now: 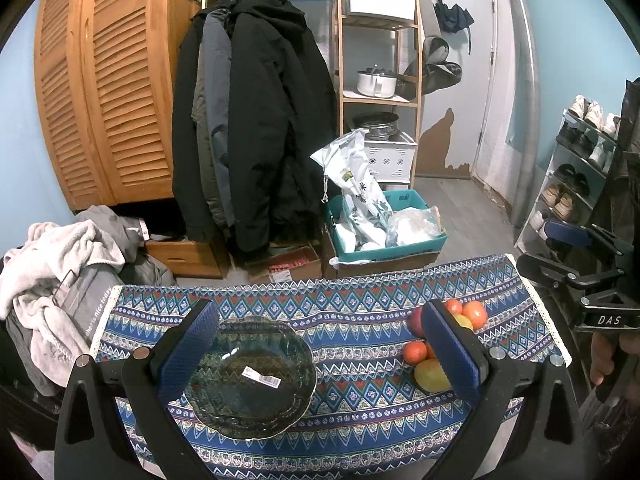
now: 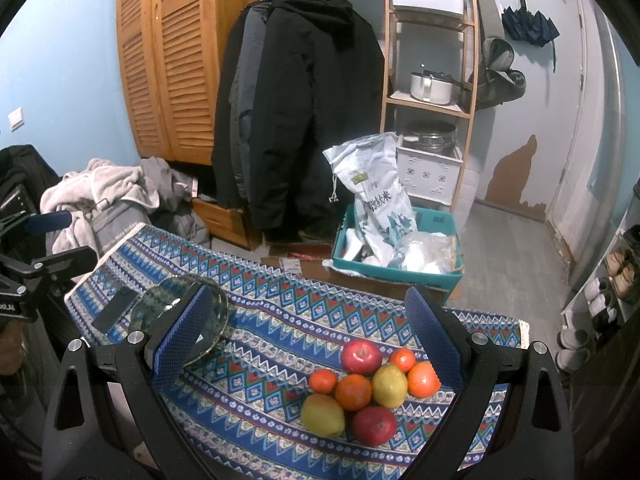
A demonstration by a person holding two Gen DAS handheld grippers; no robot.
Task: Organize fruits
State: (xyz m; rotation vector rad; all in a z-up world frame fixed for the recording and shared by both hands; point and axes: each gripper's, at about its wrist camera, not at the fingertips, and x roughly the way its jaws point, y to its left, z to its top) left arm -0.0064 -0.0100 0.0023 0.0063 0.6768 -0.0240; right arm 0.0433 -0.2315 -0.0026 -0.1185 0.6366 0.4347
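Left wrist view hides part of the fruit: my left gripper (image 1: pixel 320 344) hangs wide open and empty over the patterned tablecloth (image 1: pixel 360 380), and its right-hand finger (image 1: pixel 450 352) covers the middle of the fruit pile (image 1: pixel 440 340), so I cannot count the pieces there. The dark glass bowl (image 1: pixel 250 376) lies between my fingers, a barcode sticker showing through its bottom.

From the right wrist the pile is plain: two red apples (image 2: pixel 361 357), two yellow-green pears (image 2: pixel 389 385) and four orange citrus fruits (image 2: pixel 353 392), bunched together and touching. My right gripper (image 2: pixel 312 336) is spread wide above them, gripping nothing. Its left-hand finger (image 2: pixel 182 340) covers part of the bowl (image 2: pixel 160 304), beside a dark phone (image 2: pixel 116 307).
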